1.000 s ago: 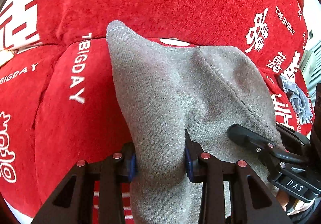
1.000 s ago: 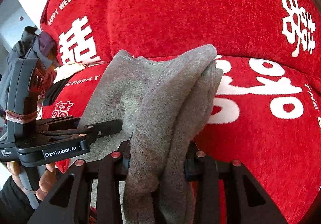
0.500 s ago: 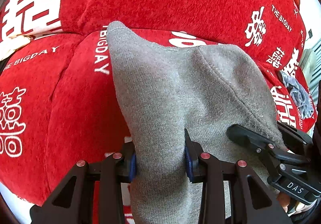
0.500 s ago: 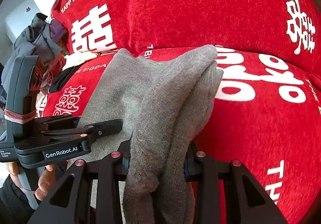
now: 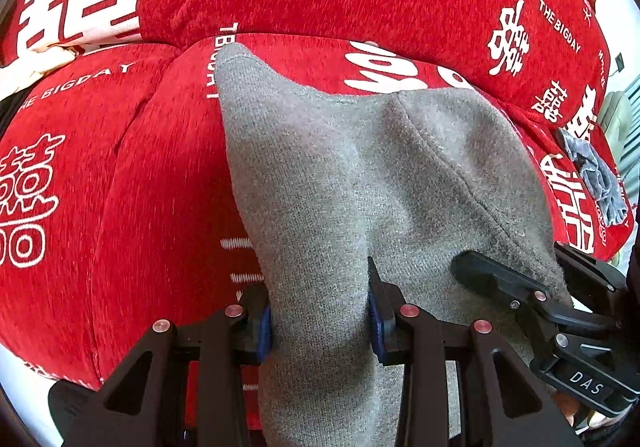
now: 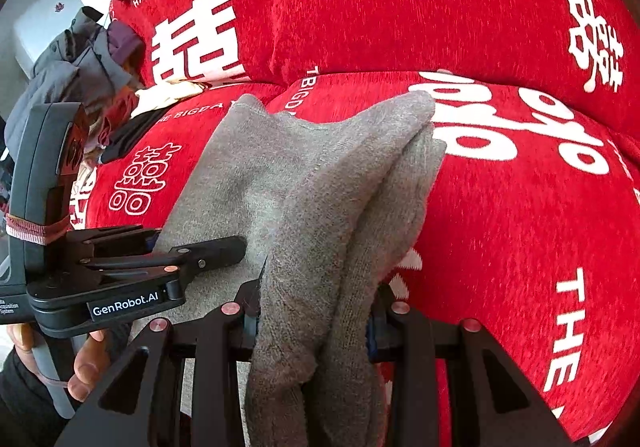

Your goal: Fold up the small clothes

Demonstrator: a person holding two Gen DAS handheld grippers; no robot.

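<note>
Grey knit garment (image 5: pixel 340 175) held above the red sofa cushion (image 5: pixel 152 187), doubled over at least once. Left tongs (image 5: pixel 318 321) closed on one bunched edge; right tongs (image 6: pixel 314 321) closed on the layered opposite edge. Fold appears partway; laying flat and final fold not yet done.
</note>
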